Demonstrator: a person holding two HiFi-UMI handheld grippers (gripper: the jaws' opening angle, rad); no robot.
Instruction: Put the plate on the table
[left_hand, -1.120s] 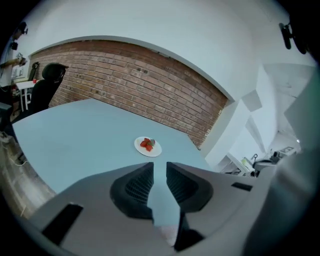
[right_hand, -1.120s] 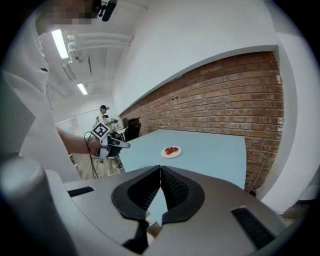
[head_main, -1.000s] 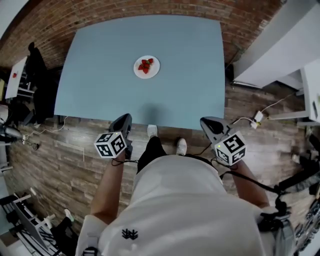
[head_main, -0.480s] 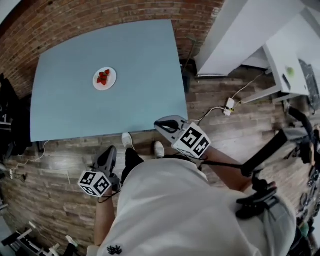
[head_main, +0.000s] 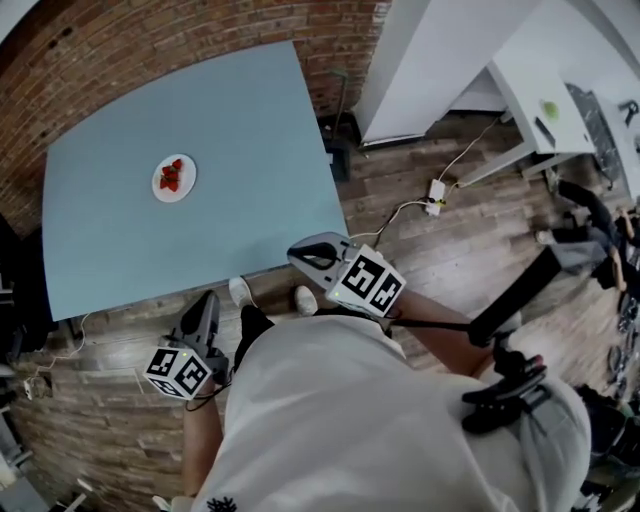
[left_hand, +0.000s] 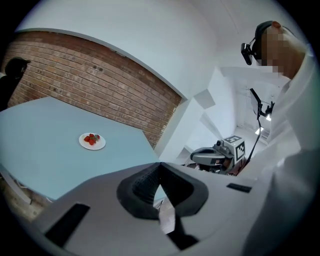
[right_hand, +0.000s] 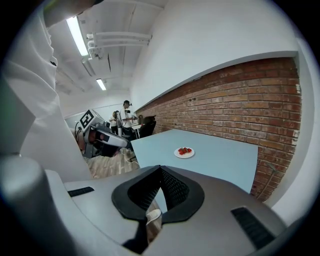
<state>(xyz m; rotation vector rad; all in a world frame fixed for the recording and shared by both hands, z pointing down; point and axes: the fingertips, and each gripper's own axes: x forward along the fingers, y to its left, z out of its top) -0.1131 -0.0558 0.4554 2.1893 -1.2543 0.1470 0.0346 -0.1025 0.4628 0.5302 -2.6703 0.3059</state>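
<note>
Plate (head_main: 188, 182) with strawberries (head_main: 170, 178) already sits on the desk (head_main: 220, 240), well ahead of my left claw (left_hand: 160, 165) and off to its left, well apart from both claws. Left claw is closed tight, nothing between the jaws. Right claw (right_hand: 160, 169) is closed too and empty; from it the plate is far ahead, slightly right. I'd say the placing is done and the step now is just turning away.

To do that well:
- keep both claws closed and low, close to my body
- right claw hangs near the desk's near edge, so swing it wide of that edge and don't bump the desk or jolt the plate
- mind the cable (head_main: 400, 212) on the floor to the right of the right claw

Vs 1 s ago:
- the desk was square ahead then, with the plate centred between the 2 claws; now my view has swung right and the plate sits far up-left
- left claw has pulled back from the desk edge toward my hip
- right claw has come across in front of me
- plate is in the same spot on the desk, berries unchanged
</note>
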